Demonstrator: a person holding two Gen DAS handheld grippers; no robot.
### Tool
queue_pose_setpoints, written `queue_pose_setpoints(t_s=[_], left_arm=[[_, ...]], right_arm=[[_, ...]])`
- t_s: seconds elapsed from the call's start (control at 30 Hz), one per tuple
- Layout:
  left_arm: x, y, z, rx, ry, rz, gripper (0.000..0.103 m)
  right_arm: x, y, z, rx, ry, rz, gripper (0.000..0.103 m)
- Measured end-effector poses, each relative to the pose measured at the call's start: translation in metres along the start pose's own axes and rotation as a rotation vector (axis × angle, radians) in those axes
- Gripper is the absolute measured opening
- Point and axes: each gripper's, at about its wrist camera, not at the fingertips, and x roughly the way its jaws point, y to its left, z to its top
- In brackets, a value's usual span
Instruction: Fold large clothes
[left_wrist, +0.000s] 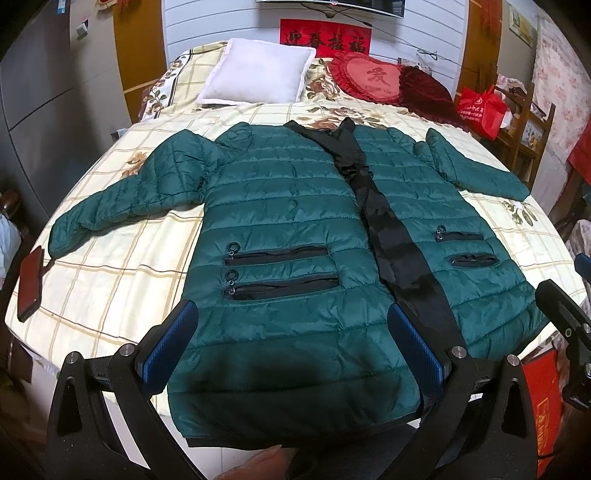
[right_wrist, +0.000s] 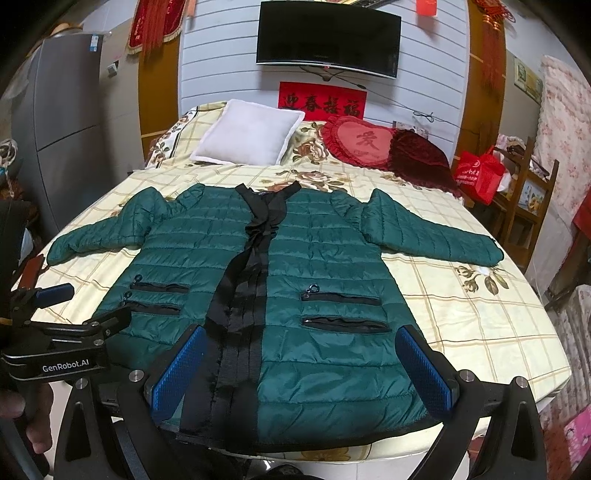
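Observation:
A dark green quilted jacket (left_wrist: 280, 206) with a black front strip lies spread flat on the bed, front up, both sleeves stretched outward; it also shows in the right wrist view (right_wrist: 317, 258). My left gripper (left_wrist: 291, 332) is open, hovering above the jacket's lower left front near the hem. My right gripper (right_wrist: 301, 354) is open, hovering above the lower right front and the black strip (right_wrist: 247, 306). Neither touches the cloth. The left gripper also shows at the left edge of the right wrist view (right_wrist: 66, 325).
The bed (left_wrist: 110, 266) has a checked floral sheet. A white pillow (left_wrist: 255, 74) and a red heart cushion (left_wrist: 369, 77) lie at the head. A red phone (left_wrist: 31, 282) rests at the bed's left edge. A red bag (right_wrist: 478, 173) stands right.

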Motion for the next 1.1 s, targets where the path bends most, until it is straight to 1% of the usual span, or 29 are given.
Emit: queue_pose_setpoints(t_s=[0.27,0.6,0.87,0.93,1.1], left_arm=[[-0.015,0.005,0.001,-0.009,-0.026,-0.018,0.103],[-0.045,0.019,-0.003,-0.041,-0.073,-0.052,0.103],[-0.084,0.043,0.002,-0.087,-0.145,-0.068,0.103],[-0.093,0.05,0.003,-0.1,-0.165,-0.069,0.103],[-0.105,0.061,0.002,-0.119,-0.186,-0.07,0.103]], right_arm=[[-0.015,0.006,0.007,-0.009,-0.023,-0.011,0.101],[-0.06,0.027,0.025,-0.043,-0.078,-0.025,0.101],[-0.1,0.051,0.046,-0.049,-0.131,0.009,0.101],[-0.11,0.056,0.051,-0.043,-0.143,0.031,0.101],[-0.123,0.066,0.058,-0.033,-0.16,0.052,0.101]])
